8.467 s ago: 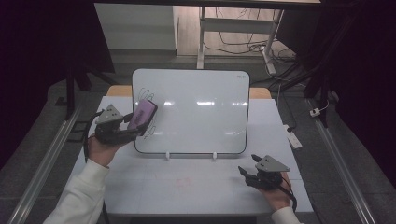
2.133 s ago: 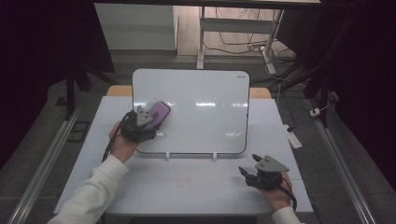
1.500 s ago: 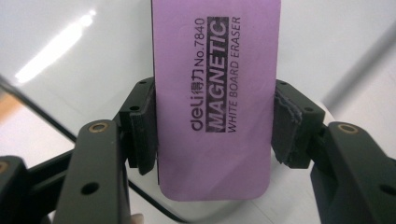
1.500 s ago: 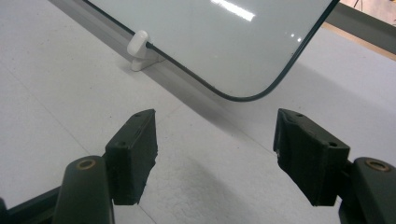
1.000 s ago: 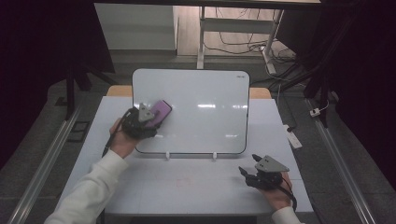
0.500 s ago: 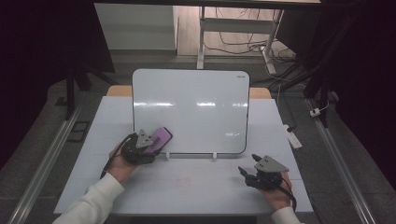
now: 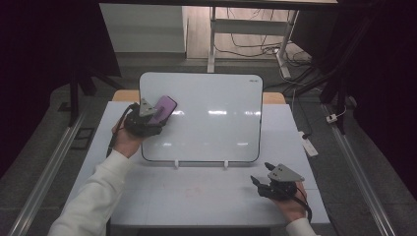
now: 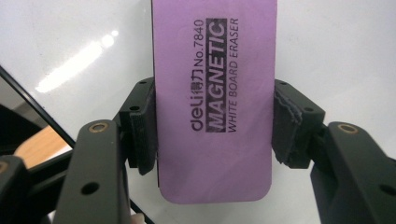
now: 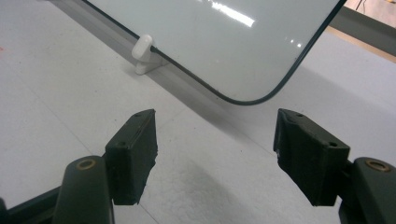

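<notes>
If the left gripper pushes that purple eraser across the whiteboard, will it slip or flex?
The purple eraser is clamped on both long edges by the left gripper, so it probably won't slip. It looks like a stiff block. Its label says magnetic, so it may cling to the whiteboard.

Bare table (image 7: 196,191) before the upright whiteboard (image 7: 216,123), whose feet (image 7: 176,164) protrude.

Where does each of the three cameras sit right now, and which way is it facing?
High view: above the person's side of the table, looking forward and down on the whiteboard; both forearms show, with left gripper and right gripper.
Left gripper view: on the left gripper, looking along its jaws, shut on the purple eraser against the whiteboard.
Right gripper view: on the right gripper, low over the table, its open jaws facing the whiteboard's corner and a white foot.
Shared: all three show the whiteboard.
</notes>
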